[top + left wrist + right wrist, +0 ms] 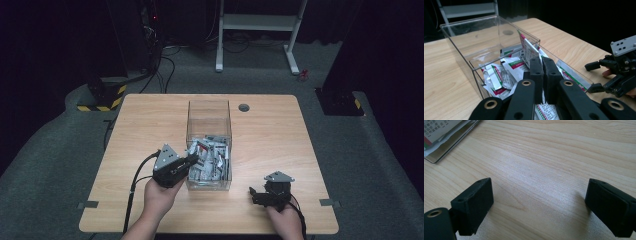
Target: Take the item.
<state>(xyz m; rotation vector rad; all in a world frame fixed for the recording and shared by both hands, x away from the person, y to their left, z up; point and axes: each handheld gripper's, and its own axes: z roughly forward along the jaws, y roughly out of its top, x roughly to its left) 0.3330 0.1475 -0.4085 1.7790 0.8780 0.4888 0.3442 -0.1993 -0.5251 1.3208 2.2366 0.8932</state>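
I see a clear plastic box (209, 131) at the middle of the high view, standing on the wooden table (280, 145). Its long axis runs from the bottom of the frame toward the top. The upper half of the box looks bare; the lower half holds a loose heap of white sachets (210, 160) with red and green print, lying flat and overlapping at mixed angles.

In the left gripper view the same box (461, 37) takes up the centre and upper left, and the sachets (511, 67) are piled at its near end. One sachet (530, 51) stands almost upright above the pile, its long axis running up the frame and leaning slightly toward the upper left.

My left gripper (192, 159) sits at the lower-left edge of the box in the high view, pointing right into it. In its own view the left gripper (542, 72) has its jaws pressed together with the standing sachet just behind the tips; I cannot tell whether they pinch its lower edge.

My right gripper (252, 192) is low at the lower right of the high view, on bare table, pointing left toward the box and well apart from it. In its own view the right gripper (539, 200) has its jaws spread wide over bare wood, holding nothing. A corner of the box (454, 142) shows at the upper left there.
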